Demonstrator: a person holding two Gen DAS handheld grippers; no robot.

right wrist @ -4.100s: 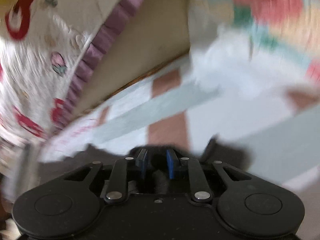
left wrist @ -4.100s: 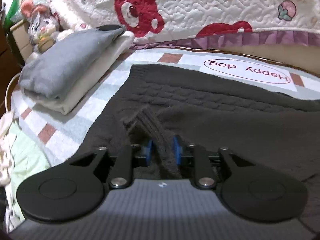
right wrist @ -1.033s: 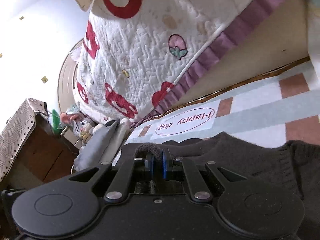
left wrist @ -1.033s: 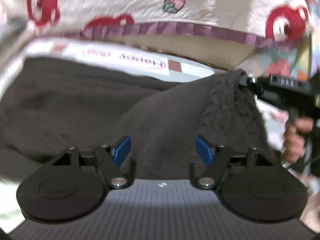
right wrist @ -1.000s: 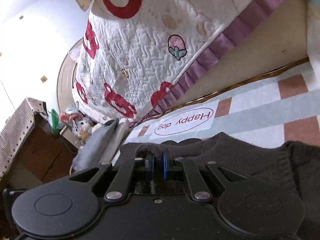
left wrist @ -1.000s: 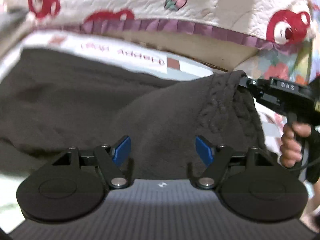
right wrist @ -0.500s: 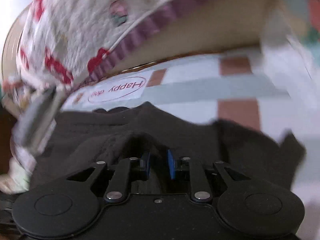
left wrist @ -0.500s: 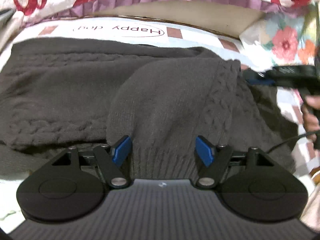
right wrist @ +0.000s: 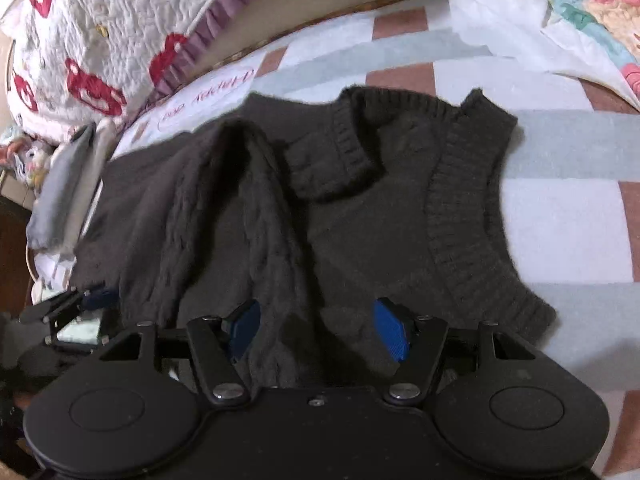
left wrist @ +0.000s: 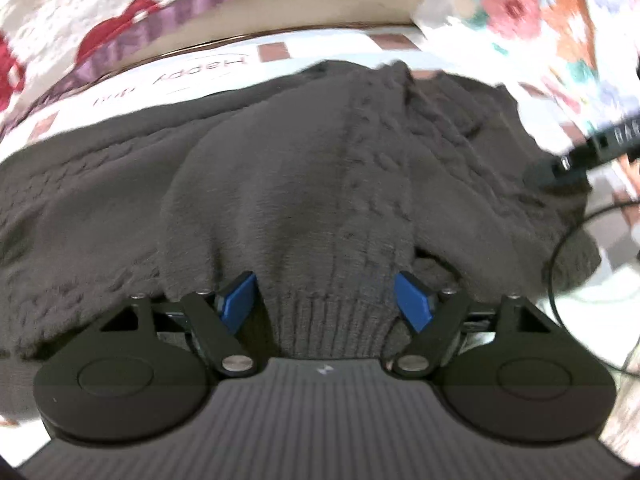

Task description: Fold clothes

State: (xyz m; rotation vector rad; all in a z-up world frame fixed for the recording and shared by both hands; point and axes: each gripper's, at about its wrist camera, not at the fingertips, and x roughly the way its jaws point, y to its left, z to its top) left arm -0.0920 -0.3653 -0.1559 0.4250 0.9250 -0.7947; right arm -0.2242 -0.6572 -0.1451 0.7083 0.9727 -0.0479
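Observation:
A dark brown cable-knit sweater (left wrist: 304,184) lies on the checked bed sheet (right wrist: 568,224), one sleeve folded over its body. My left gripper (left wrist: 326,300) is open, its blue pads either side of the sleeve's ribbed cuff (left wrist: 332,320) without closing on it. My right gripper (right wrist: 318,330) is open too, just above the knit near the neckline (right wrist: 352,148). In the left wrist view the right gripper (left wrist: 592,148) shows at the right edge with part of a hand. In the right wrist view the left gripper (right wrist: 84,304) shows at the lower left.
A quilted bear-print cover (right wrist: 92,36) rises at the back left. A floral quilt (right wrist: 580,4) lies at the back right. Folded grey and cream clothes (right wrist: 60,188) are stacked at the left beside a plush toy (right wrist: 28,156). A black cable (left wrist: 560,248) loops at the right.
The right gripper has let go of the sweater and opened; the fold it held has dropped flat. The left gripper stays open, now lower and closer to the sleeve cuff.

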